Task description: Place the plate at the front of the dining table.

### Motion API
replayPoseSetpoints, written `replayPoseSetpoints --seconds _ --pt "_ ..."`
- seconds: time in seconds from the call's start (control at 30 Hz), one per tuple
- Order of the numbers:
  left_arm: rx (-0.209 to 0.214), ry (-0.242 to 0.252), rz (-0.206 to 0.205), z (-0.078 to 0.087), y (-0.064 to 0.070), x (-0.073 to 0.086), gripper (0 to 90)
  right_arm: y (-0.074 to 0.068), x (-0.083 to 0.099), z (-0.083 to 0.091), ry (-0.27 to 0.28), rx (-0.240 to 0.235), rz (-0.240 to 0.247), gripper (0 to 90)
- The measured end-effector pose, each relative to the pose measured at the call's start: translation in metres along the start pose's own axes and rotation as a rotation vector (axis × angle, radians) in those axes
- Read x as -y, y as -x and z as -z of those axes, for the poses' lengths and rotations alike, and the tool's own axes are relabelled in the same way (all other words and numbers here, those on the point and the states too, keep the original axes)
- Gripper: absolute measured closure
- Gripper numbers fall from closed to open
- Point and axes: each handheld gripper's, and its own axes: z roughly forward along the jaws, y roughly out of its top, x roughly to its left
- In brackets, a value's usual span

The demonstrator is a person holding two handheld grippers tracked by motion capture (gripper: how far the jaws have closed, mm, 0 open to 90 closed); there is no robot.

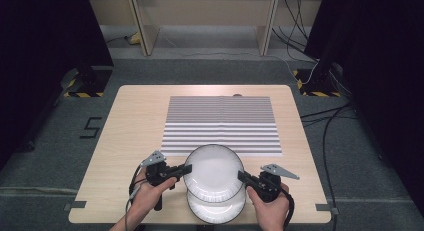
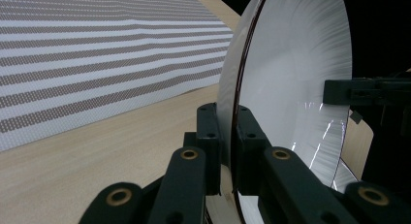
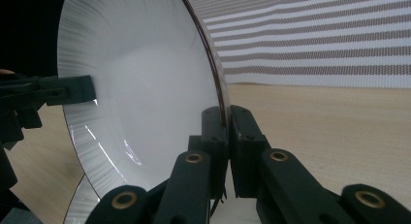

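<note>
Two white plates are in play. The lower plate (image 1: 216,211) lies flat on the counter (image 1: 135,121) at its near edge. The upper plate (image 1: 213,172) is held just above it, its rim pinched between the jaws of the left gripper (image 1: 186,168) on one side and the right gripper (image 1: 241,176) on the opposite side. Beyond lies one striped mat (image 1: 221,124).

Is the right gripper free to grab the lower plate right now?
Probably not: the right gripper is shut on the upper plate, which hangs over the lower plate, covering most of it.
</note>
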Motion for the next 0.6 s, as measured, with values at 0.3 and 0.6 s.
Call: replayPoseSetpoints --seconds 0.3,0.6 --pt "-0.015 0.025 -0.027 -0.003 0.005 -0.007 83.5 0.000 -0.008 0.004 0.030 0.015 0.018 86.1" --pt "-0.015 0.031 -0.051 -0.007 0.007 -0.014 83.5 0.002 -0.012 0.007 0.045 0.022 0.023 86.1"
